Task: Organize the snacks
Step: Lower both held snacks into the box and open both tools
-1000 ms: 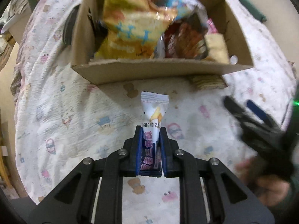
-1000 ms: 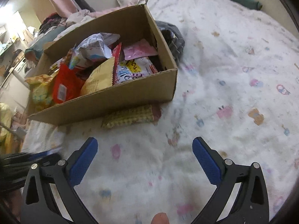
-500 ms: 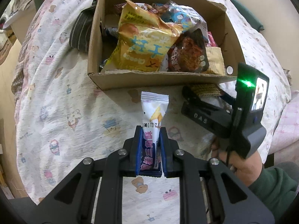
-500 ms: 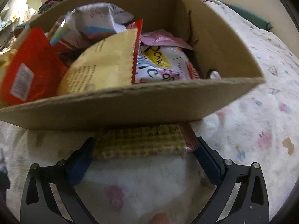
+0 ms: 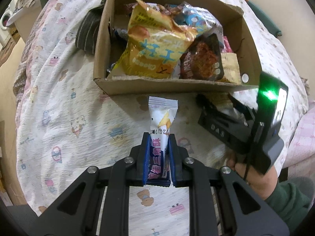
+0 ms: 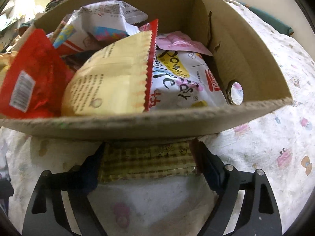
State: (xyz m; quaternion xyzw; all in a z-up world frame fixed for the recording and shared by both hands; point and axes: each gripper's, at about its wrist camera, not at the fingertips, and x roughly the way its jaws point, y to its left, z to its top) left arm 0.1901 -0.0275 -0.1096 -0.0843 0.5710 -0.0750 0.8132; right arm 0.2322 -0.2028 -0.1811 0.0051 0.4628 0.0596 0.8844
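Two handheld grippers work over a bed w/ a cartoon-print sheet [image 5: 65,106]. A cardboard box [image 5: 171,84] sits on the sheet, packed w/ snack bags.

Left gripper [image 5: 158,157]: jaws nearly closed, pinching the lower half of one slim white packet [image 5: 162,116] that stands upright, in the air just short of the box's near wall.

Right gripper [image 6: 149,159]: jaws wide, one finger at each short end of a flat yellow wafer pack [image 6: 147,161]. The pack lies on the sheet, tucked against and partly under the box's near wall. Fingers look to be at or touching its ends; a firm hold can't be confirmed.

Handling, as a guess: both packs are light, w/ crinkly, slightly slick film. The wafer pack is prob. brittle inside, so squeeze gently at the ends and slide it out before lifting. The white packet is soft; mid-body grip seems ok.

Count: 1 box, 2 loose packs outside it, 2 grippers. Inside the box approx. 6–7 bags show, incl. a big yellow bag [image 5: 155,45], a dark bag [image 5: 202,59] and a red bag [image 6: 29,78]; more may be buried.
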